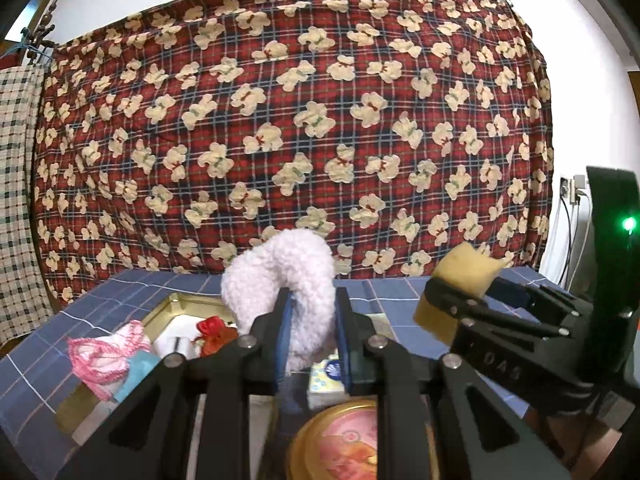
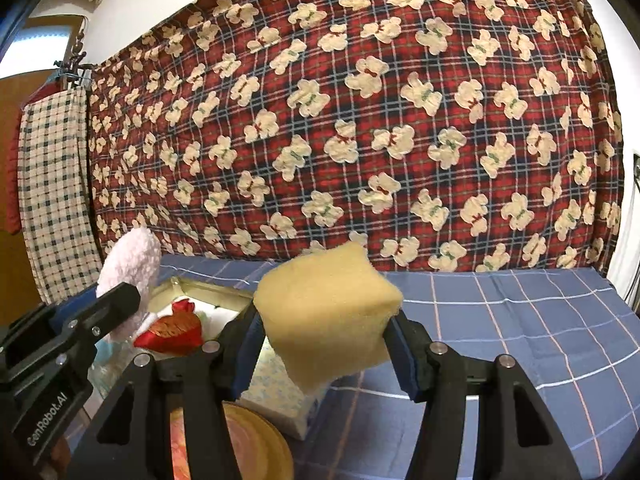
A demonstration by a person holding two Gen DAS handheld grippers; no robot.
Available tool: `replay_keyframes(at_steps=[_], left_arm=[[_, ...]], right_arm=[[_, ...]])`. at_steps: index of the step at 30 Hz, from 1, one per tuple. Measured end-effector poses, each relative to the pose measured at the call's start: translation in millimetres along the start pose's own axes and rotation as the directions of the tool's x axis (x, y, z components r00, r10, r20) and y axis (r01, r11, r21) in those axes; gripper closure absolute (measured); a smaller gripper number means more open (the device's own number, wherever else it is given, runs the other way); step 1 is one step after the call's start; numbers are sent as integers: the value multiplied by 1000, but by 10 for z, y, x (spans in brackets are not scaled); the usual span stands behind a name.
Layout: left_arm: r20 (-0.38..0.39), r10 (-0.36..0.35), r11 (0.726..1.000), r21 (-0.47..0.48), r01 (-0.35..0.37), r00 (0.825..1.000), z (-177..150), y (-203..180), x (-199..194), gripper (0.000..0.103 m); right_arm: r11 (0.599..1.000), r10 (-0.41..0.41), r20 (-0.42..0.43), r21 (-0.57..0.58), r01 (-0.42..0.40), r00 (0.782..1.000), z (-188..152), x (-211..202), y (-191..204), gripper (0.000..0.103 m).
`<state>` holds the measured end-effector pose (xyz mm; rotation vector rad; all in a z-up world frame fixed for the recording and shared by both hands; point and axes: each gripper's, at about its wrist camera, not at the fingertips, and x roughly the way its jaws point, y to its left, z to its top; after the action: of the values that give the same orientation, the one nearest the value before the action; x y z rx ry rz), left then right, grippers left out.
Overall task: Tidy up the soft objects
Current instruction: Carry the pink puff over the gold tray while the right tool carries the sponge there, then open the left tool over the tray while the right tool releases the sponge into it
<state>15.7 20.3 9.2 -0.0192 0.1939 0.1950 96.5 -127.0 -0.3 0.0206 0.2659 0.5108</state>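
My left gripper (image 1: 310, 344) is shut on a fluffy pale pink plush piece (image 1: 276, 280), held above a gold-rimmed box (image 1: 168, 308). The plush also shows at the left of the right wrist view (image 2: 132, 260). My right gripper (image 2: 324, 344) is shut on a yellow sponge block (image 2: 328, 312), held above the blue checked tablecloth (image 2: 500, 328). The sponge (image 1: 460, 276) and right gripper (image 1: 464, 300) show at the right of the left wrist view. A red fabric pouch (image 1: 214, 334) and a pink-edged cloth (image 1: 106, 354) lie in or at the box.
A tissue pack (image 2: 280, 392) and a round gold tin lid (image 1: 340, 440) sit below the grippers. A red plaid bear-print blanket (image 1: 300, 120) hangs behind the table. A checked cloth (image 2: 52, 200) hangs at the left. A wall socket with cables (image 1: 572, 192) is at the right.
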Motion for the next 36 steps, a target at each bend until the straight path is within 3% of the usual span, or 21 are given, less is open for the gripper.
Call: replay_keyframes(at_steps=[13,18,27,29,31,32,34,36], left_arm=[[-38,90,996,-11,-91,995,144,488,-39,85],[-93,123,991,-36,-127,988,125,775,-8,85],[-186,161,984,-38,-171,969,-70,1121,102,84],[-198,158,985,-39,-169,967,-117,1143,119,80],[-218,153,986,-36,-165,964,-171,1156,152,68],[-221,158,985,-35,-169,963,-200,1158,156,67],[-221,174,983,-22,-184,960,-236,1157,151,51],[-219,190,980,-10,-197,957,-259,1155,134,34]], right_arm=[[992,122,-38,-13,-123,992,269,164,480,44],[982,181,-141,-26,-187,973,358,433,877,44],[969,190,-339,-88,-232,921,187,910,1471,43],[969,190,-358,-81,-233,914,145,954,1482,43],[965,205,-394,-73,-252,896,95,1015,1501,42],[964,208,-406,-71,-258,890,72,1034,1511,41],[963,217,-405,-60,-263,888,78,1045,1517,31],[954,261,-413,-26,-298,872,86,1047,1518,17]])
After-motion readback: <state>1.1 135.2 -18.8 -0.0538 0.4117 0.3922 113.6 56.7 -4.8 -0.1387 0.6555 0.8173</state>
